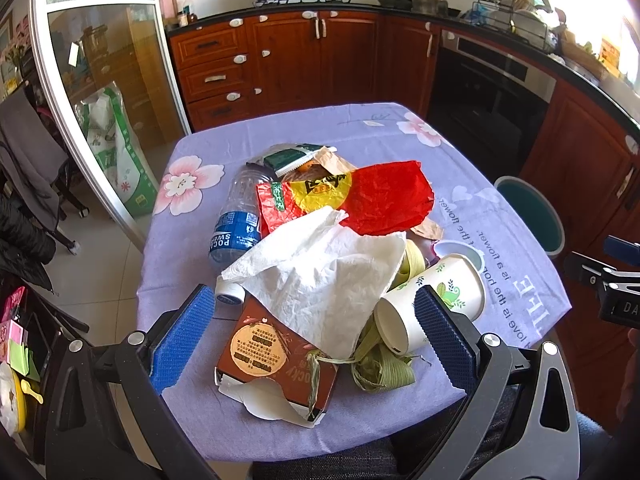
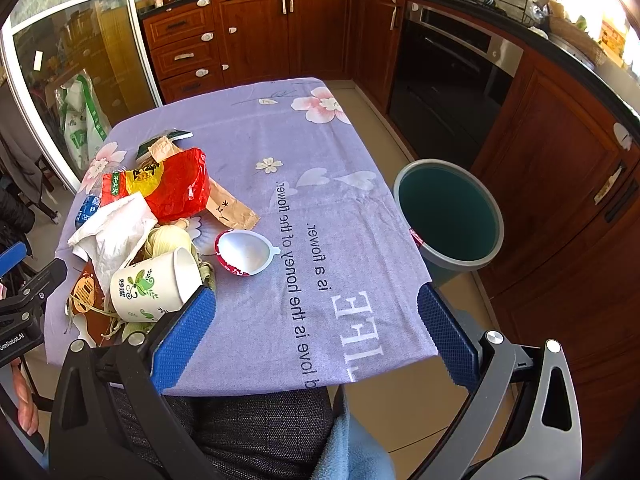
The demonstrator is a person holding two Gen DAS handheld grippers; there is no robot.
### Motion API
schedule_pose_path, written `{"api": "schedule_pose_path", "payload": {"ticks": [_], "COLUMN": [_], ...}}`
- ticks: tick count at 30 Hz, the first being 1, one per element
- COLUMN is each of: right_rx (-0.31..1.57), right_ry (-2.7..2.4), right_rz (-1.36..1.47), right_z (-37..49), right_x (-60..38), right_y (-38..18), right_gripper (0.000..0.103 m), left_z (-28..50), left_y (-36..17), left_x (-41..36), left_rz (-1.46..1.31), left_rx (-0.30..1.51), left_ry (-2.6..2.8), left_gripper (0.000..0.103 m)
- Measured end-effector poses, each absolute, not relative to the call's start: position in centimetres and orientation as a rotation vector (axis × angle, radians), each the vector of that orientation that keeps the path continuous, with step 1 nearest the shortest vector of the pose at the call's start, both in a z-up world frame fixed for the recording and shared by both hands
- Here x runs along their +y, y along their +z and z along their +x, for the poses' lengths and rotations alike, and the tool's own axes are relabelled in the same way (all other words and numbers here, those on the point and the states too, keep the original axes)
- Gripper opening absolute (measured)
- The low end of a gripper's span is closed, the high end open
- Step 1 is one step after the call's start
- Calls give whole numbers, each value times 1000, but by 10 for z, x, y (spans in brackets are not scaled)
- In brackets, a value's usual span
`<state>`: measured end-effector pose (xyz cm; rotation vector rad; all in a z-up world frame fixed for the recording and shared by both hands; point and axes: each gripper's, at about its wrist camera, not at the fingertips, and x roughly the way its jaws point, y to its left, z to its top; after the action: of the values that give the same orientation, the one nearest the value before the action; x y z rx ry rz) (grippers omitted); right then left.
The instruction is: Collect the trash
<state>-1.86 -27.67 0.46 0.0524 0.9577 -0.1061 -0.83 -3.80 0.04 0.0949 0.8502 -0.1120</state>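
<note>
I judge the task barely begun: the whole heap of trash sits on the bench (image 2: 320, 152) and the bin (image 2: 450, 216), standing on the floor just off the bench edge ahead and to the right of my right gripper (image 2: 316, 332), shows only its dark green inside, with nothing in it that I can see. Both pairs of fingers are spread wide and hold nothing. My left gripper (image 1: 316, 332) hovers over the near end of the heap: directly ahead between its fingers lie the white paper towel (image 1: 320, 264) and the brown carton (image 1: 276, 364) under it; the paper cup (image 1: 436, 300) lies tipped on its side just beyond the right finger, with green husk strips (image 1: 380, 364) beside it. Further ahead are the red and yellow plastic bag (image 1: 360, 196) and the clear bottle (image 1: 240, 216). From the right gripper the heap is ahead to the left, the cup close against the left finger, and the small white tub (image 2: 244, 252) lies apart from the pile. Every piece is left to carry over.
</note>
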Motion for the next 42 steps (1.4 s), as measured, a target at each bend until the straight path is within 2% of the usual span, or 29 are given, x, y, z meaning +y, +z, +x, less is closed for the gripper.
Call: {"api": "schedule_pose_path", "payload": {"ticks": [23,32,34,35,39,40,42], "right_rx": [1015,1053,1056,1061,1114,1127,1139], "right_ry": [-71,44,129,178,335,366,421], "right_rz": [53,139,161,160,153,167,177], "right_z": [-10,-1,-1,1,15,20,29], "right_x": [-278,-279,-269,-261,-231,-226,-214], "right_y": [-14,-27,-29,-31,-46,-50,-55], "right_gripper": [97,96,87,85,64,60,60], "left_z": [-6,-16,-15,-14,-6,-4,-3], "left_y": [-25,-35,-38,-38,-42,-43,-47], "left_x": [-21,-55,-58,-56,-30,-24,-16], "left_rz": [112,153,183,195,166,162,155], "left_rx": [920,956,958,956,991,1004,1027], "left_ry": [-139,-382,-387,-378,-343,-334,-321], "left_gripper": [100,98,92,91,91,91,91]}}
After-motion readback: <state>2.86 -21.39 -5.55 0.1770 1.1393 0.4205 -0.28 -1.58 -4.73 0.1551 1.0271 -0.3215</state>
